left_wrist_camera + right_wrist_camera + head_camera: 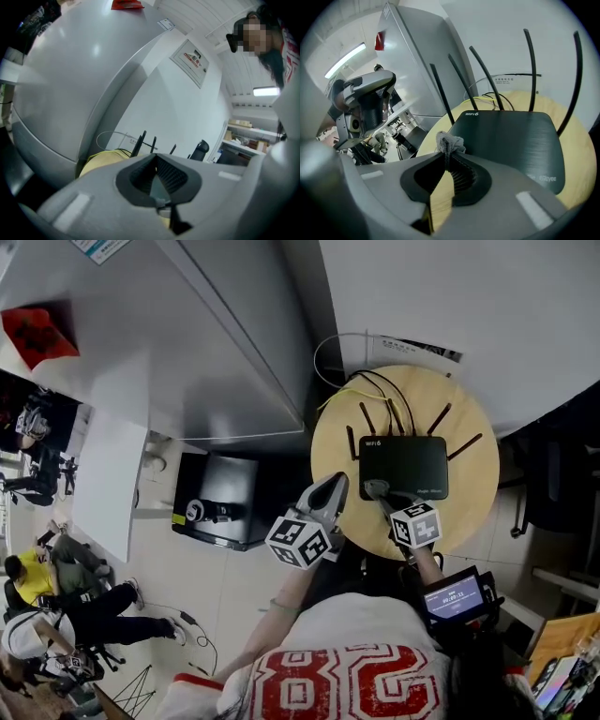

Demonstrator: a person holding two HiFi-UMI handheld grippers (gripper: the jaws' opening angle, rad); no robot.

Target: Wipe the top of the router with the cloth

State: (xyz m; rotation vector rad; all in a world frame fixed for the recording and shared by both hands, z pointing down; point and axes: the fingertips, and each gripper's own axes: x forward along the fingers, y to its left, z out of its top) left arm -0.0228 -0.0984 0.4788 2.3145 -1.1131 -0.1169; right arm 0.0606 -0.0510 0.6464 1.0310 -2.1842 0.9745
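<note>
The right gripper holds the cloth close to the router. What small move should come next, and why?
Probably lower the right gripper a little, so the cloth presses on the router top. The jaws are shut on the cloth, which sits at the router's near left corner, but contact cannot be confirmed.

Cloth (449, 142) seemingly mostly hidden between jaws

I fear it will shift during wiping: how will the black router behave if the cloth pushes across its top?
The flat black plastic router sits low and wide, so it probably won't tip. It looks light on the smooth round wooden table, so it may slide. Its thin upright antennas would likely flex if knocked.
</note>
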